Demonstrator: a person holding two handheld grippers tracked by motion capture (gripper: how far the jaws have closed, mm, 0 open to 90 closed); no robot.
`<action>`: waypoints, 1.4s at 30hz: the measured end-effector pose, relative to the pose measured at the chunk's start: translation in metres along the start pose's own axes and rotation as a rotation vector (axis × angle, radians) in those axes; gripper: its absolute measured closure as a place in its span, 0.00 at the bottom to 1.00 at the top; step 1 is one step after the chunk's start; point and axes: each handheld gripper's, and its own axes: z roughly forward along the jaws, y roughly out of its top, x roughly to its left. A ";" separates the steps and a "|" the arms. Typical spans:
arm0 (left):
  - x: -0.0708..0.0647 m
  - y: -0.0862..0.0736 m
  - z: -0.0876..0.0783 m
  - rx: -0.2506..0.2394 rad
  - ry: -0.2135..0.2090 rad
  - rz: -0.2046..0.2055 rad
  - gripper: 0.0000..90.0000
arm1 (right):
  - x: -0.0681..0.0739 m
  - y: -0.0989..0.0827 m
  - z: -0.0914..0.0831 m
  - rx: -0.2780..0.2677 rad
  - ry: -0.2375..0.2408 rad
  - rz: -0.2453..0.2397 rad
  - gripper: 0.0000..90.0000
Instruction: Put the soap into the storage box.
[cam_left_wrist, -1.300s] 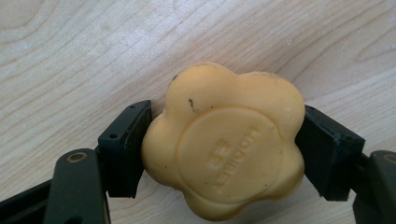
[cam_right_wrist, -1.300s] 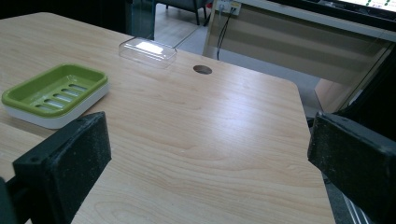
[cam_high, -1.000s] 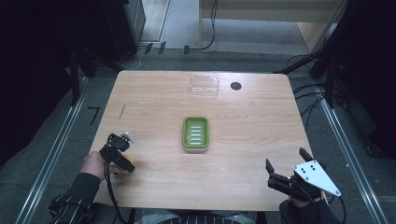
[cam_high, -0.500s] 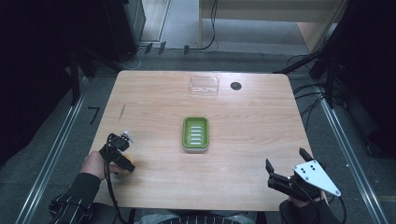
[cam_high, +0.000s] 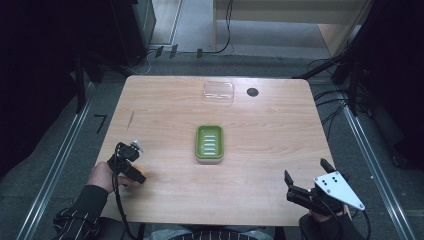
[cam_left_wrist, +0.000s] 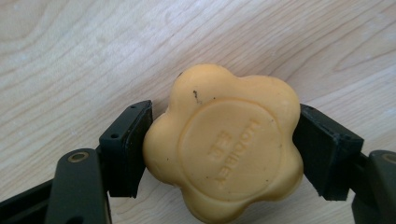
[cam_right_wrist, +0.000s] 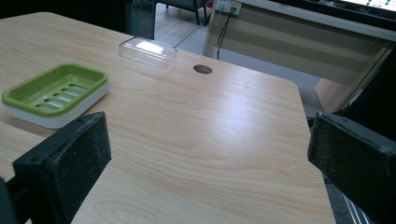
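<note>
1. The left gripper sits low over the light wooden table near its left edge, toward the near-left corner, held in a hand whose striped sleeve comes in from the near edge.
2. In the left gripper view its two black jaws are pressed against opposite sides of a yellow-orange flower-shaped bar of soap, one pad on each flank, so the soap is pinched between them.
3. The soap has a raised round centre with embossed lettering too faint to read surely, and a small dark speck near its upper rim; it is over the wood grain, and whether it rests on the surface or is lifted just off it I cannot tell.
4. The right gripper is at the near-right corner of the table, topped by a grey three-cornered plate, its jaws spread wide with nothing between them; bare wood shows between them in the right gripper view.
5. A green slotted plastic soap dish on a white base lies at the middle of the surface, well apart from both grippers.
6. A clear rectangular plastic lid rests near the far edge, with a small dark round hole in the surface just to its right.
</note>
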 end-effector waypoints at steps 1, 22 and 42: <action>0.000 0.000 -0.001 -0.007 -0.001 0.005 0.30 | 0.000 0.000 0.000 0.000 0.000 0.000 0.00; -0.008 0.011 -0.017 -0.066 -0.013 0.037 0.30 | 0.000 0.000 0.000 0.001 -0.002 -0.003 0.00; -0.012 0.023 -0.020 -0.071 -0.018 0.070 0.30 | 0.000 0.000 -0.001 0.002 -0.005 -0.001 0.00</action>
